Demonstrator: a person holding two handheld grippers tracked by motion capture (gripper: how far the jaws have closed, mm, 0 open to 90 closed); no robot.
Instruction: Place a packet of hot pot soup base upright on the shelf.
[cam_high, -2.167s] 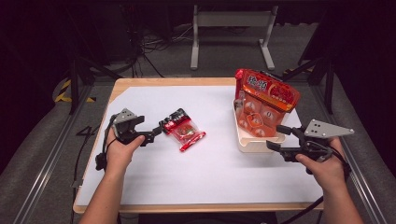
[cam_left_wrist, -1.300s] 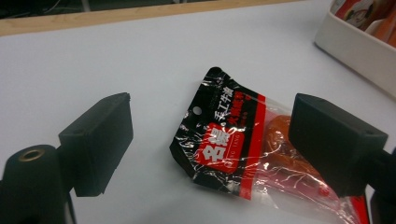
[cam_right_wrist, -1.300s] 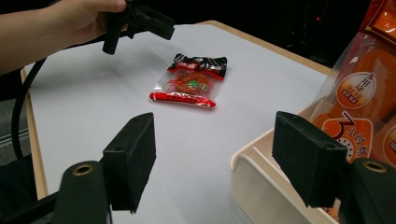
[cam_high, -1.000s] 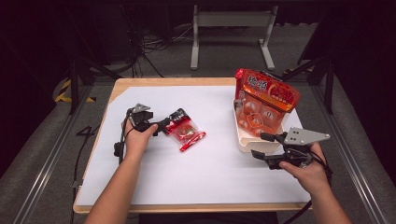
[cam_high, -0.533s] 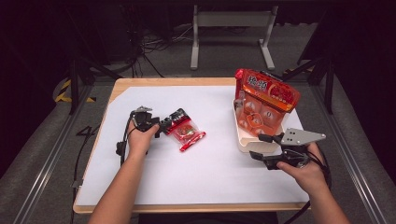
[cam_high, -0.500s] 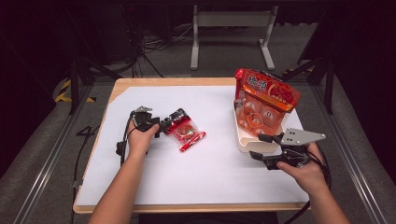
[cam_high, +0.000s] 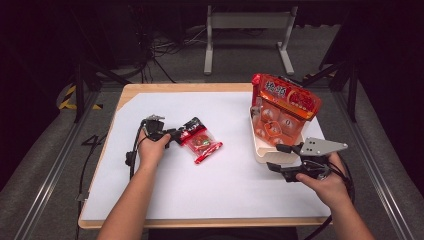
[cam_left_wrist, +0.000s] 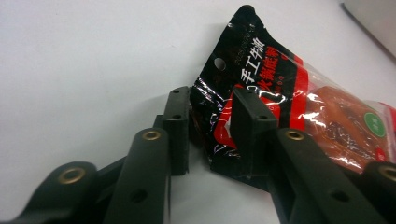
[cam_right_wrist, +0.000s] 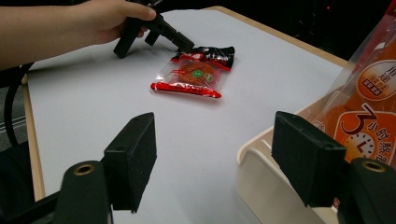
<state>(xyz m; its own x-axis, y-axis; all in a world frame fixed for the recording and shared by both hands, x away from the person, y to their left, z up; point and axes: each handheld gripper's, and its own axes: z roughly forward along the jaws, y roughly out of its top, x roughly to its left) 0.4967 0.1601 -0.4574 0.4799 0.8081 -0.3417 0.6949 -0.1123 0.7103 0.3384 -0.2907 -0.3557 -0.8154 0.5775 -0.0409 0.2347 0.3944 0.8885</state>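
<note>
A small red and black snack packet (cam_high: 200, 142) (cam_left_wrist: 327, 112) (cam_right_wrist: 196, 74) lies flat on the white tabletop, left of centre. My left gripper (cam_high: 179, 134) (cam_left_wrist: 212, 128) (cam_right_wrist: 182, 44) has just been closing, and its pads now pinch the packet's crinkled black end. A big orange snack bag (cam_high: 282, 107) (cam_right_wrist: 373, 93) stands in a white tray (cam_high: 262, 150) (cam_right_wrist: 271, 186) at the right. My right gripper (cam_high: 274, 157) (cam_right_wrist: 215, 158) hovers open at the tray's near corner, with nothing between its fingers.
The white sheet (cam_high: 225, 185) covers a wooden table with dark floor on all sides. A metal stand (cam_high: 245, 40) is beyond the far edge. Cables trail from both grippers off the near side.
The left gripper's jaws have closed onto the packet's black end, with the hand barely shifting. The right gripper moved left to the tray corner earlier and has held still since.
</note>
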